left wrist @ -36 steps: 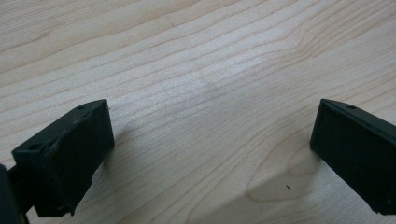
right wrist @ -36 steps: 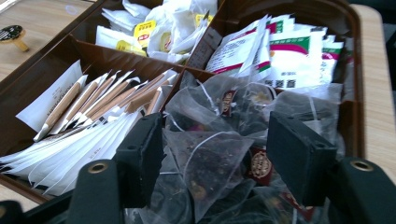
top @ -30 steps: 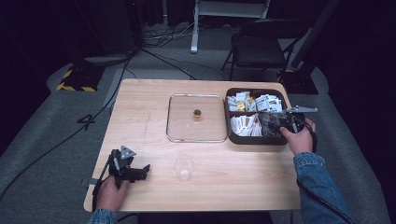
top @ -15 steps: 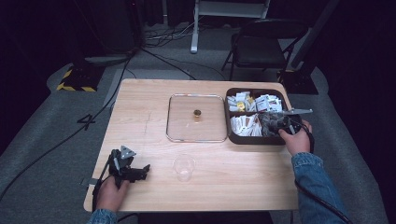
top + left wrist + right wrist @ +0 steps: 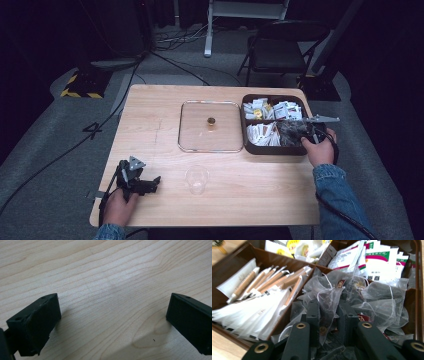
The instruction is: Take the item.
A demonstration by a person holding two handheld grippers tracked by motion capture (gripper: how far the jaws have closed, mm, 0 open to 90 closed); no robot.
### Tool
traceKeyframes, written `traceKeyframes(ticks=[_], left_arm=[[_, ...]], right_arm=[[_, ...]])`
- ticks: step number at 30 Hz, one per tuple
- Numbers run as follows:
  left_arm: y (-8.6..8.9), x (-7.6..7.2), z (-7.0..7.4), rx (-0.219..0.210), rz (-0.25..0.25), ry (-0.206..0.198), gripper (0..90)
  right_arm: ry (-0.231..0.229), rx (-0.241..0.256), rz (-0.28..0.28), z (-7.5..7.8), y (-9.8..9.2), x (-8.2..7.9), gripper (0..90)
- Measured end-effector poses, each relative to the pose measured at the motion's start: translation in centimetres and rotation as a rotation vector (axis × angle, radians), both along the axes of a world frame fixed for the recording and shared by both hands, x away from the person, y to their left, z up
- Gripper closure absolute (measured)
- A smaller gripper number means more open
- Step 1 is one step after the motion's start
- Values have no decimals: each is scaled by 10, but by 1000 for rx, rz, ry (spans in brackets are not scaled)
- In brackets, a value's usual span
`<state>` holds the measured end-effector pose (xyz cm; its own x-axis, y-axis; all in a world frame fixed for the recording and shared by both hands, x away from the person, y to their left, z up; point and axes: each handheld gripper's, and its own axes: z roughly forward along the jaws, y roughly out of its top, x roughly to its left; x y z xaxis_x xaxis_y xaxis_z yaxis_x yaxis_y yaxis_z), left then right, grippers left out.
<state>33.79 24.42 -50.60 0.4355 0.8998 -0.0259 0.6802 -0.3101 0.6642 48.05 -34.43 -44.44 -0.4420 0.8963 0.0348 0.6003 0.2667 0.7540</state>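
Left gripper (image 5: 150, 184) sat idle on the table (image 5: 150, 110) near the front-left corner, jaws spread wide with nothing but bare wood between them in the left gripper view. Just to its right stood an empty clear cup (image 5: 196, 179), close to the front edge. Behind it, mid-table, a glass lid (image 5: 210, 126) lay flat, its right side up against the brown tray (image 5: 272, 149).

Step in hand looked like pick-up: right gripper (image 5: 329, 312) was down in the tray's near-right compartment, jaws pinched on a mesh tea bag (image 5: 329, 300) in the pile of them. Probably one bag only, but the overlapping mesh and strings made that hard to confirm.

Next move, as I read it: lift straight up until bag and string clear the pile and the tray wall, then carry left and forward to the cup.

Room: the path from tray to cup was open tabletop, the lid being flat and low. Tight spots were the divider beside the stick packets (image 5: 269, 280) and the tray's right wall. The cup's nearness to the front edge left little margin for a nudge.
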Motion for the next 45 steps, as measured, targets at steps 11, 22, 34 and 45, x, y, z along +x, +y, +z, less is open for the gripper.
traceKeyframes(ticks=[11, 22, 34, 45], left_arm=[[0, 0, 0, -3, 1, 0, 0], [0, 2, 0, 2, -13, -1, 0], [1, 4, 0, 2, -27, 1, 0], [1, 5, 0, 2, -36, 2, 0]], right_arm=[[-90, 129, 18, 15, -5, -16, 748], [-173, 199, 73, 40, 3, -37, 748], [-211, 233, 146, 62, 17, -61, 748], [-196, 241, 226, 76, 44, -72, 748]])
